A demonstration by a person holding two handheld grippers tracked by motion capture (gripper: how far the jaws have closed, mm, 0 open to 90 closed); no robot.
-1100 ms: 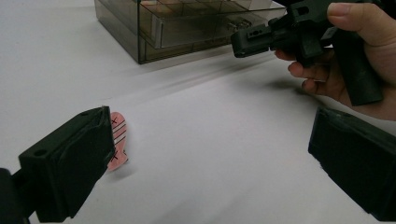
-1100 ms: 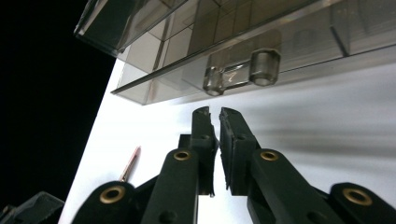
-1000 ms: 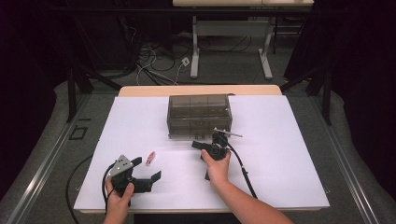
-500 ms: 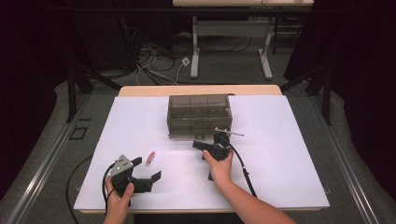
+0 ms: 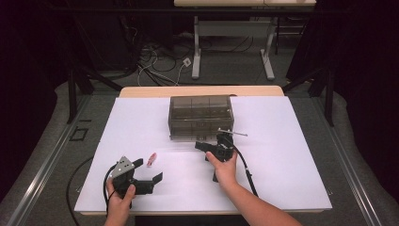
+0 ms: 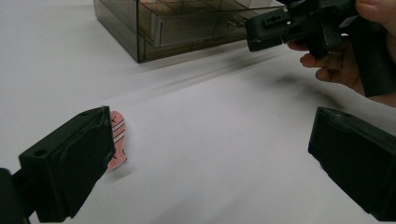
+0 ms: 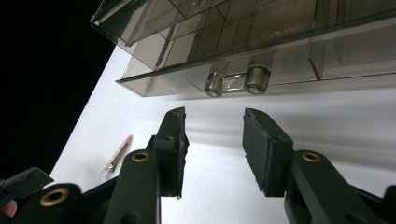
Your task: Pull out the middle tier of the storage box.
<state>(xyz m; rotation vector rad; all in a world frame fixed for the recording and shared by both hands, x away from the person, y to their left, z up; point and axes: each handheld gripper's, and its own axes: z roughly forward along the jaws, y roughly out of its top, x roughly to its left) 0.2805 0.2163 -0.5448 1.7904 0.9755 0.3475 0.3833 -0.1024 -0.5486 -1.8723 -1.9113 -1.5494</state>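
Observation:
A smoky transparent drawer box (image 5: 201, 117) stands at the middle of the white table. My right gripper (image 5: 214, 141) is open just in front of it. In the right gripper view its jaws (image 7: 212, 122) point at the lower drawer's clear handle (image 7: 232, 82), a short way off, with nothing between them. My left gripper (image 5: 149, 170) is open near the front left of the table, jaws wide apart (image 6: 212, 128). A small pink striped piece (image 5: 151, 159) lies flat on the table beside its left jaw (image 6: 116, 140), and it lies far left of the right gripper's jaws (image 7: 116, 159).
A white sheet (image 5: 282, 160) covers the table, with open room to the right and left of the box. A thin metal rod (image 5: 233, 133) sticks out above the right gripper. The right hand and its gripper (image 6: 289, 23) are at the top right of the left gripper view.
The right gripper has edged slightly toward the drawer box. The left gripper and the pink piece have stayed where they were.

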